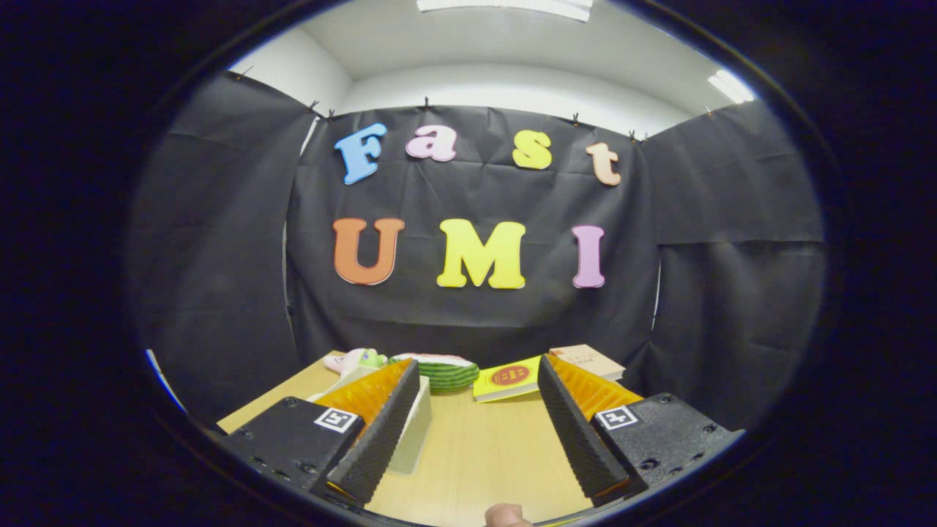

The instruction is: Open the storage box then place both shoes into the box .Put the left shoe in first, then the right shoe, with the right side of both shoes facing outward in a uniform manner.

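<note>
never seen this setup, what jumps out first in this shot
The gripper fills the foreground, its two ridged fingers spread open over bare wooden table. Beyond the fingers lie a watermelon-slice toy and a yellow book near the table's far edge. A white box corner sits beside the left finger.

The tool is spread wide, nothing gripped; possibly a fingertip below.

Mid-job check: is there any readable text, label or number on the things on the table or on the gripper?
Yellow book: cover print and a red round emblem, too blurred to read.
Tan book: print too small to read.
Square markers on the gripper: black-and-white patterns, no words.
None can be quoted. The fingers are open over the table, holding nothing.
</note>
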The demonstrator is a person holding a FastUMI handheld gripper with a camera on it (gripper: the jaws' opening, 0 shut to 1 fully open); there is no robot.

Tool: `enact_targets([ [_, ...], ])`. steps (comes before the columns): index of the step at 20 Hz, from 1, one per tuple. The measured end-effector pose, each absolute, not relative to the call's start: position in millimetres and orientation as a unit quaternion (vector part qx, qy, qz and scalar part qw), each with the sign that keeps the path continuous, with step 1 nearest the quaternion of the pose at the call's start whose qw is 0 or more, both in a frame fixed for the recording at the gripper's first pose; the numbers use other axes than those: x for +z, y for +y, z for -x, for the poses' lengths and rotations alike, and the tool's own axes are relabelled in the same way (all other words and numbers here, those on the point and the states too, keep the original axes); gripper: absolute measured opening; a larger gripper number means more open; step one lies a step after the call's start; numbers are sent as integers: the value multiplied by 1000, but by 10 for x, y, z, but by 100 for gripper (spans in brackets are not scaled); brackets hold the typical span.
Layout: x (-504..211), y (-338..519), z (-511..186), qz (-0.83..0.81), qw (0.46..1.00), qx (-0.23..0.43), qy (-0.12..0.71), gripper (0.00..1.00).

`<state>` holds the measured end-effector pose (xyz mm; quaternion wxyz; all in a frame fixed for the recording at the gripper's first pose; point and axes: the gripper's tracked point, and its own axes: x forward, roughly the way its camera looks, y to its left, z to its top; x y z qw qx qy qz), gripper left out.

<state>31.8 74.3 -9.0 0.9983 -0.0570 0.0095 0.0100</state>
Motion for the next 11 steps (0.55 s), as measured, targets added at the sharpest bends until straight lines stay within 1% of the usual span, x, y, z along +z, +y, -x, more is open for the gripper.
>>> enact_targets([
  [6, -134, 768, -214, 43, 999, 11, 18, 100],
  [11, -157, 756, -203, 43, 999, -1, 13, 100],
])
